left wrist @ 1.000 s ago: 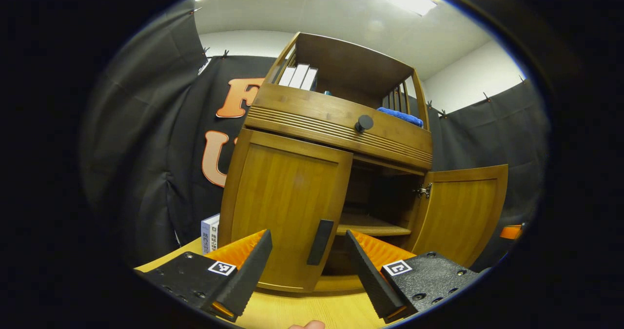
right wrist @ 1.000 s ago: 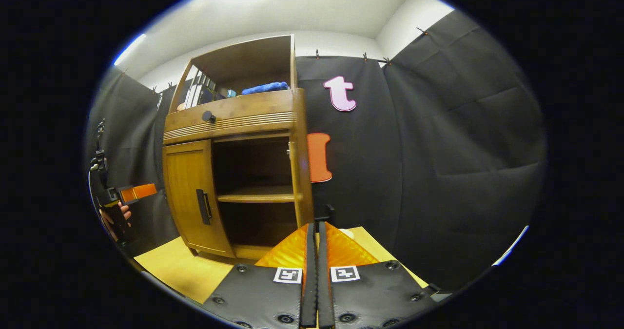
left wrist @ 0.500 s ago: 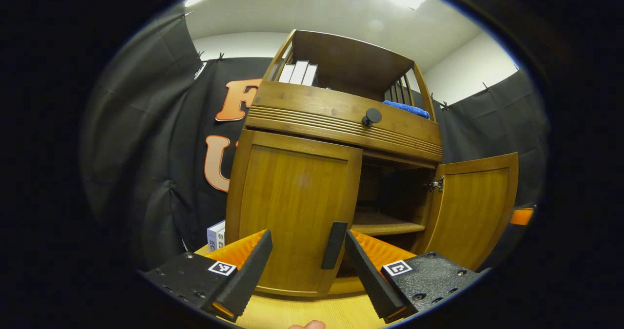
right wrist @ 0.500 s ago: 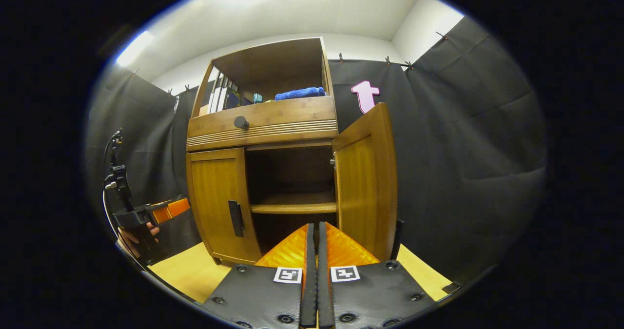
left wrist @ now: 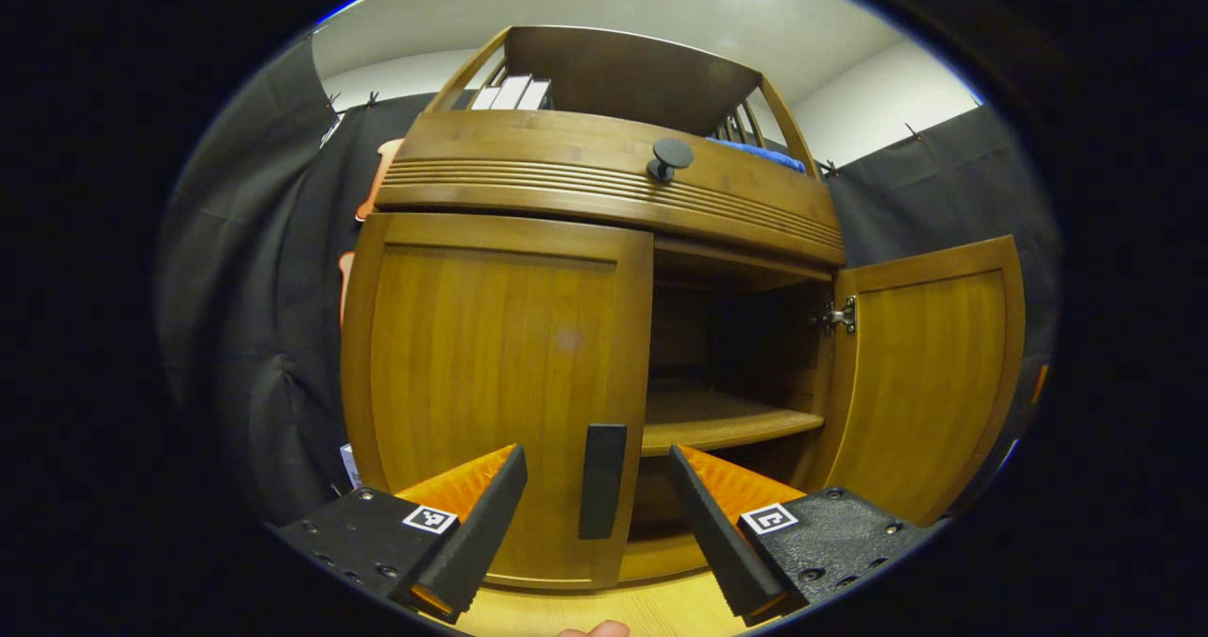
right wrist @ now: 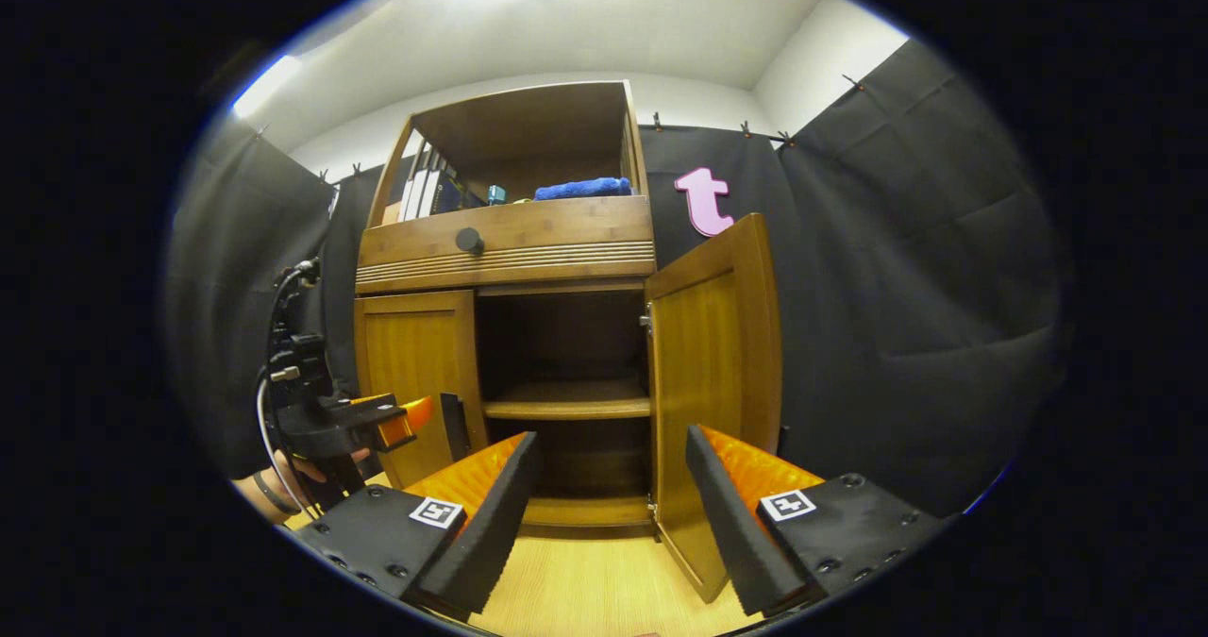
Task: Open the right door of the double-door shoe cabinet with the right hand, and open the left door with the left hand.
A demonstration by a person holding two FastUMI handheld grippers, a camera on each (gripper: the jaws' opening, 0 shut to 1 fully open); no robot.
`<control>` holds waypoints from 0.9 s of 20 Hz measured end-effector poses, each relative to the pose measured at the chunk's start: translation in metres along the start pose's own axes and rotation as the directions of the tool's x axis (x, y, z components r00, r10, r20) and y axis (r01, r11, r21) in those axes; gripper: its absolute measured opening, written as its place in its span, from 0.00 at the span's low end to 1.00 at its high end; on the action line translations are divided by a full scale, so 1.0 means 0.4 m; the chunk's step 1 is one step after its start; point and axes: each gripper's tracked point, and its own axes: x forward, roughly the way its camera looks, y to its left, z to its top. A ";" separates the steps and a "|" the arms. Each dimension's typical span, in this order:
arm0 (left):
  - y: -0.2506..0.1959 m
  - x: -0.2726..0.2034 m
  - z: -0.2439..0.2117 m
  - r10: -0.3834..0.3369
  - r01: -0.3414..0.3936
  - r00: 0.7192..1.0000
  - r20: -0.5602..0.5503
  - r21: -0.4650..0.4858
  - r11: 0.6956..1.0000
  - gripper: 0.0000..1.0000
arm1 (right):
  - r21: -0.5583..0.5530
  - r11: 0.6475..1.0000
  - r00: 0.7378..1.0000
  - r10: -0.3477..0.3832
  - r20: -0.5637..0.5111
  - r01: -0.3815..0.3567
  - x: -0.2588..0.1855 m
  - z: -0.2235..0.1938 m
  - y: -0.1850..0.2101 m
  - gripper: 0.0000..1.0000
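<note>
The shoe cabinet stands on a light wooden floor against the black booth wall. In the left gripper view, the left door is closed, flush with the cabinet front, and its dark vertical handle sits at the door's inner edge. The left gripper has its jaws spread apart, with the handle lying between the two fingers and just beyond the tips; neither finger touches it. The right door stands swung outward on its hinge, exposing the dark interior and one shelf. In the right gripper view, the right gripper also has its jaws spread apart and holds nothing; the open right door stands edge-on just ahead of it, its lower edge reaching down between the two fingers, closer to the right-hand finger. The same view shows the left gripper, held in a hand, close in front of the left door, its tips just beside the handle. A round knob sits on the drawer front above both doors.
</note>
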 end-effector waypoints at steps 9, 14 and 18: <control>0.004 0.131 -0.126 0.052 -0.050 0.997 -0.052 0.053 0.997 0.94 | 0.024 1.000 1.000 -0.016 -0.020 0.017 -0.039 -0.014 -0.011 1.00; 0.005 0.168 -0.148 0.064 -0.059 0.995 -0.071 0.068 0.996 0.92 | 0.022 1.000 1.000 -0.022 -0.018 0.022 -0.043 -0.013 -0.016 1.00; 0.022 0.184 -0.154 0.102 -0.097 0.992 -0.070 0.065 0.993 0.92 | 0.012 1.000 1.000 -0.024 -0.011 0.024 -0.048 -0.010 -0.025 1.00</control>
